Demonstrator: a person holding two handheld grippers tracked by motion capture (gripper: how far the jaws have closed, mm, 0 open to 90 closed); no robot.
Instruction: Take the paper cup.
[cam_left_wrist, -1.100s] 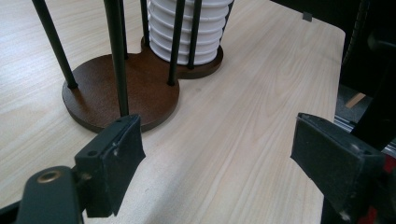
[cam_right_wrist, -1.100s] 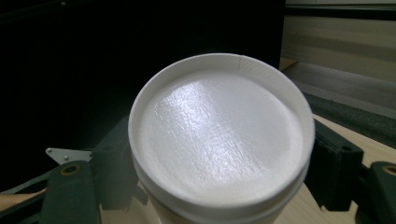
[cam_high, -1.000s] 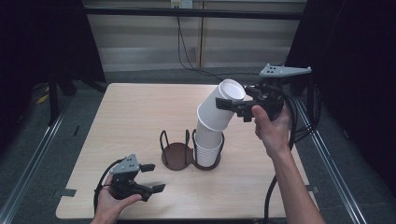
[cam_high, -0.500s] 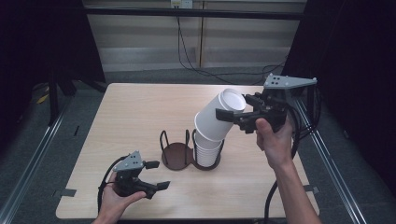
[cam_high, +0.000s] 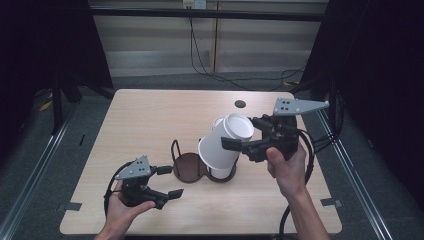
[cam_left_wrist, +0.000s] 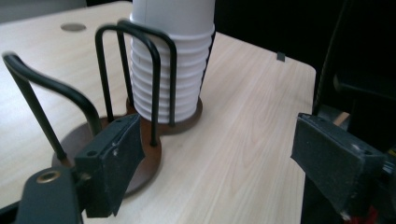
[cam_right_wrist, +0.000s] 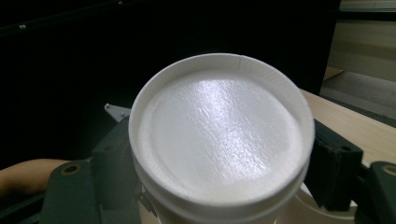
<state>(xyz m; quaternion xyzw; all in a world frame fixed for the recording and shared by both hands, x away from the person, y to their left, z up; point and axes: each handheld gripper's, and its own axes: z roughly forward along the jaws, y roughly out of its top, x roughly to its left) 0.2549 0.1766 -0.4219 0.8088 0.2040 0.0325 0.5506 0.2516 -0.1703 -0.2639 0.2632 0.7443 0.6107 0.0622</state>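
A white paper cup hangs tilted with its bottom turned up, and my right gripper is shut on it around its sides. It hovers just over a stack of white cups that stands in the right ring of a dark wire cup holder. In the left gripper view the stack and the holder's wire loops rise close ahead. My left gripper rests open near the table's front, just left of the holder, with nothing between its pads.
The light wooden table has a small dark hole at the back right. The holder's left ring is vacant. Cables trail from both grippers, and the table's right edge lies close to the stack.
My right gripper has brought the tilted cup down and to the left, closer to the stack. The left gripper has edged right toward the holder, still open.
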